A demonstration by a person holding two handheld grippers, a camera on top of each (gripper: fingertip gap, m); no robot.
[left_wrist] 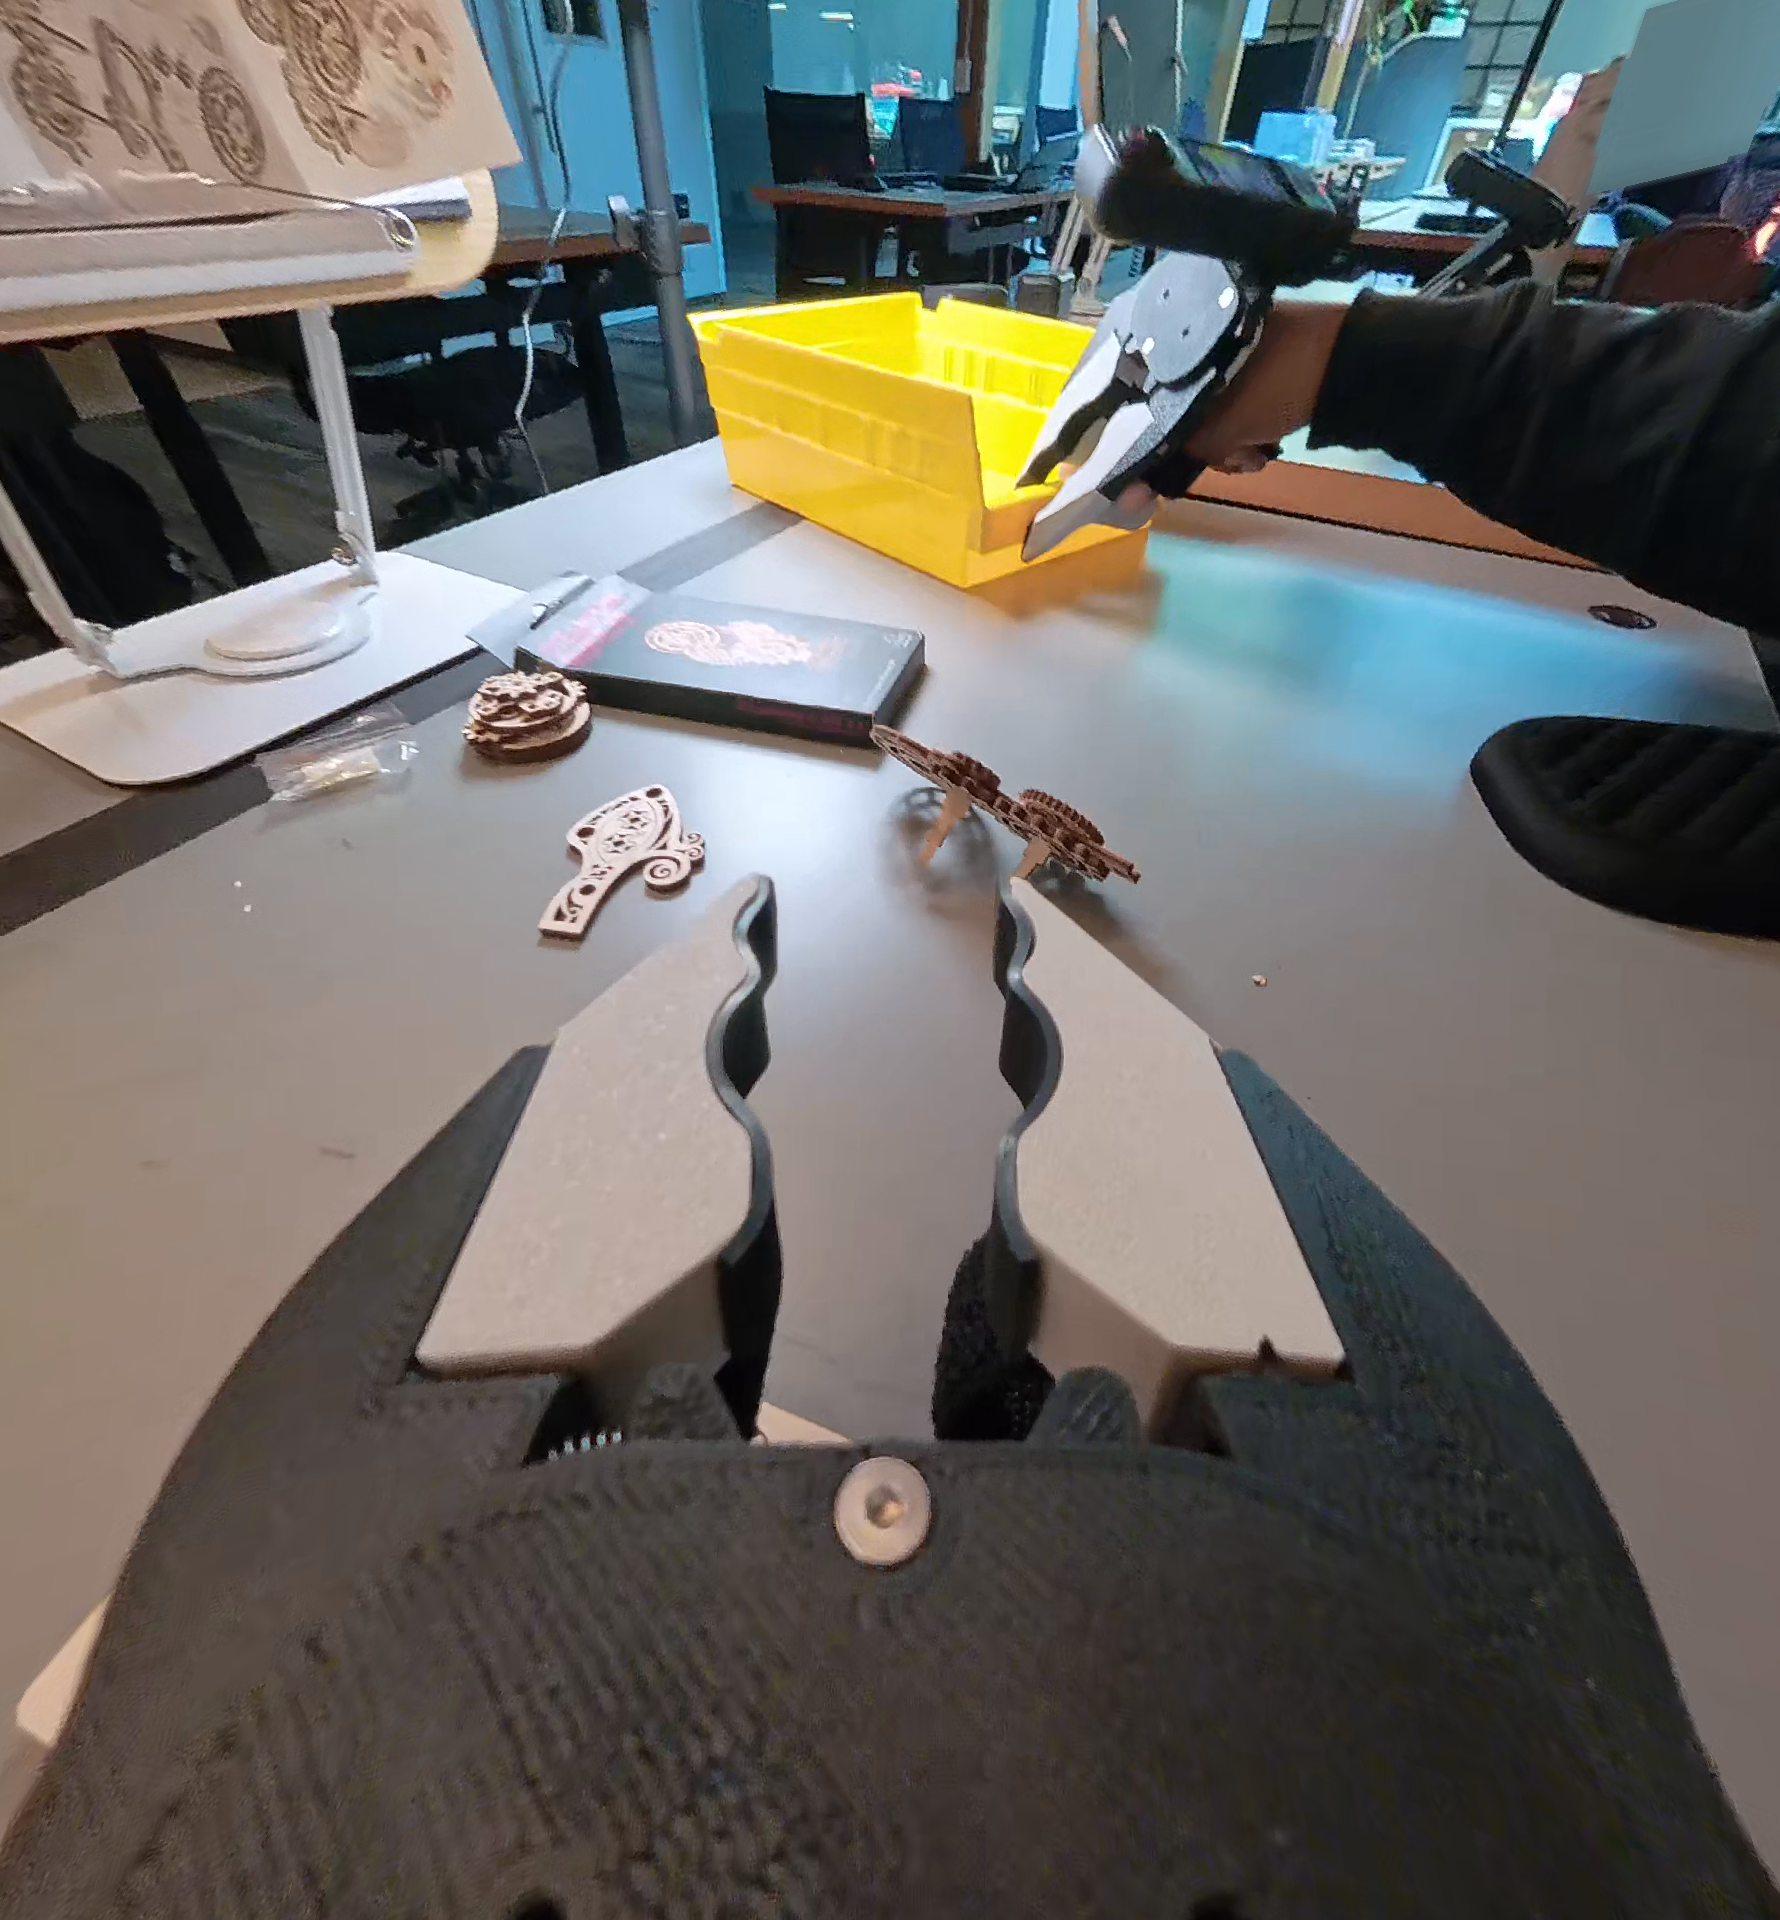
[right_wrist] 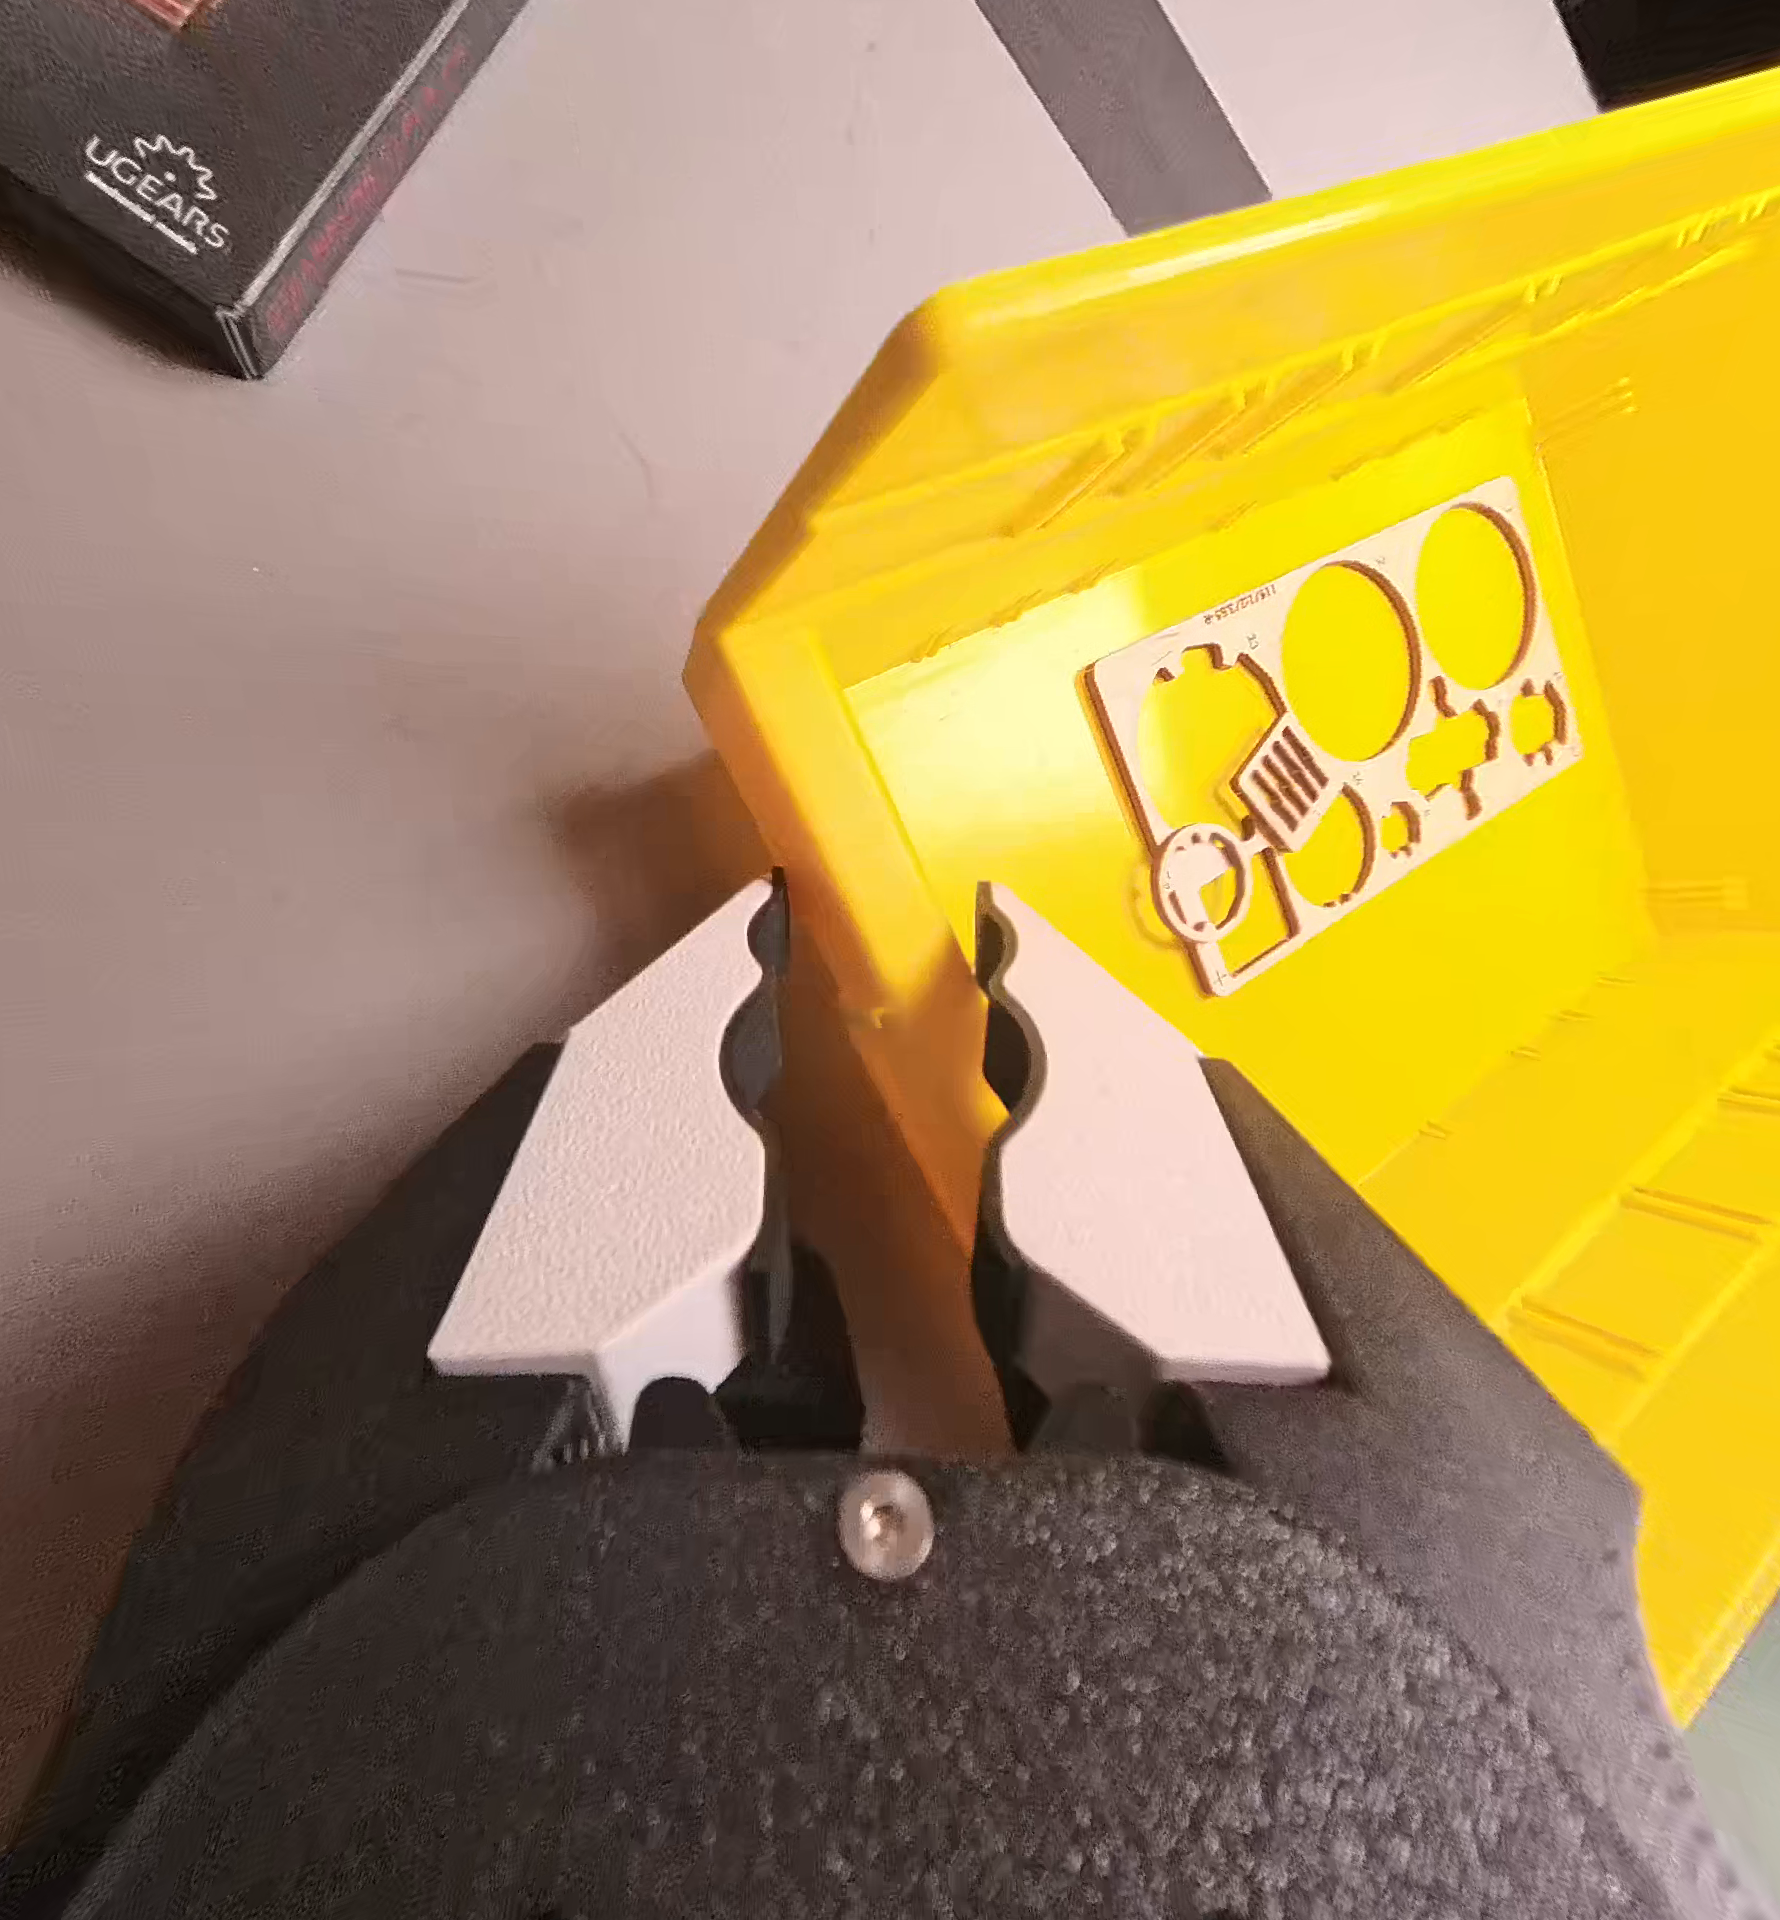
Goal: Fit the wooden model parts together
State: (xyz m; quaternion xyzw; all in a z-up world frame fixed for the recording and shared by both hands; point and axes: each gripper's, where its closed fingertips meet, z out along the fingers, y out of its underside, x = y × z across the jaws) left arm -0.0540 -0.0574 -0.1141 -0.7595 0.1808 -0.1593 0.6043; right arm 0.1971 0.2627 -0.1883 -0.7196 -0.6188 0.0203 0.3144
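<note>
A wooden gear assembly (left_wrist: 1011,810) stands on thin pegs on the grey table, just beyond my left gripper (left_wrist: 886,904), which is open and empty. A flat ornate wooden piece (left_wrist: 621,857) lies to its left, and a round gear stack (left_wrist: 527,715) lies farther back. My right gripper (right_wrist: 881,894) is open, its fingers on either side of the low front wall of a yellow bin (right_wrist: 1073,416). It also shows in the left wrist view (left_wrist: 1047,514). A punched-out wooden sheet (right_wrist: 1333,727) lies in the bin.
A black kit box (left_wrist: 730,665) lies between the parts and the yellow bin (left_wrist: 844,426). A white stand (left_wrist: 190,644) holding an instruction sheet is at the left, with a small plastic bag (left_wrist: 335,764) beside it. A black padded object (left_wrist: 1675,821) sits at the right. About 40 cm separates my left fingertips from my right. My left gripper is the nearer one to the round gear stack (left_wrist: 527,715): about 25 cm, against 30 cm.
</note>
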